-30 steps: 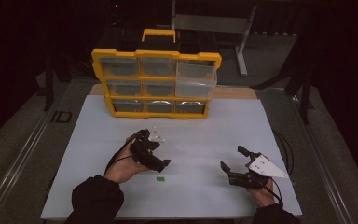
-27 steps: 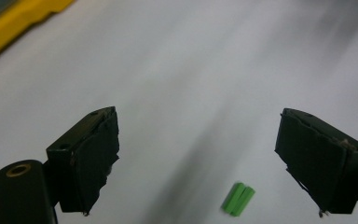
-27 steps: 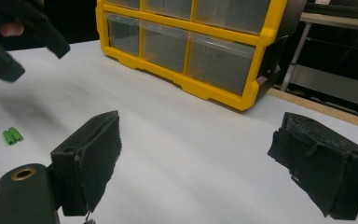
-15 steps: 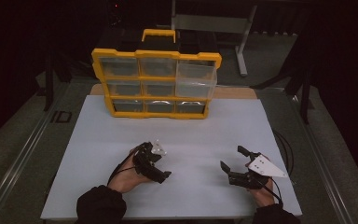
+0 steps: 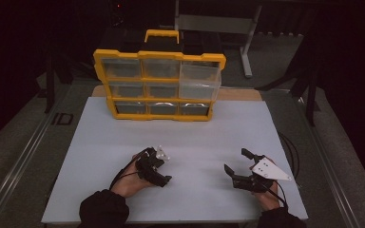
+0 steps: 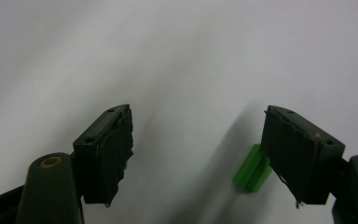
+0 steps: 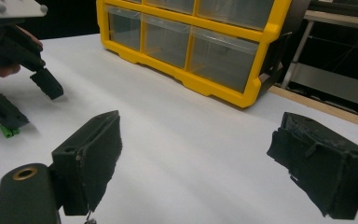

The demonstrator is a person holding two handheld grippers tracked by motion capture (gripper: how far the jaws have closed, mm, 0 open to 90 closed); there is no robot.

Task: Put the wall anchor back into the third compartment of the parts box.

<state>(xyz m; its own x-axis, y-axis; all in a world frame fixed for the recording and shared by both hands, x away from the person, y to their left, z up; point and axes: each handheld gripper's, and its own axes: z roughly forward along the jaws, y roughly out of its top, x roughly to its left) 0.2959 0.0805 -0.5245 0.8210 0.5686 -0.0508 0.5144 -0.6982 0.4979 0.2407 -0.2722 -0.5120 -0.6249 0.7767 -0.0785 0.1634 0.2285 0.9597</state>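
No brand, label or writing can be read on anything here. The desk [image 5: 100, 156] has a plain white matte top, with a strip of bare wood at its far edge; around it the room is dark, a grey floor and a metal frame [image 5: 247, 28] showing behind.

At the far side of the desk stands a yellow organiser [image 5: 159, 85] with 9 clear drawers in 3 rows of 3 and a carry handle on top; its drawer fronts face the person.

A small green block [image 6: 252, 169] lies flat on the white top. In the left gripper view its long axis runs diagonally, from lower left to upper right, and its upper end sits just beside the right-hand jaw.

The left hand-held gripper [image 5: 158, 172] is spread wide, tips down near the desk, gripping nothing — the block lies between its jaws but off to one side. The right hand-held gripper [image 5: 235, 164] is also wide apart and empty, well away from the block.
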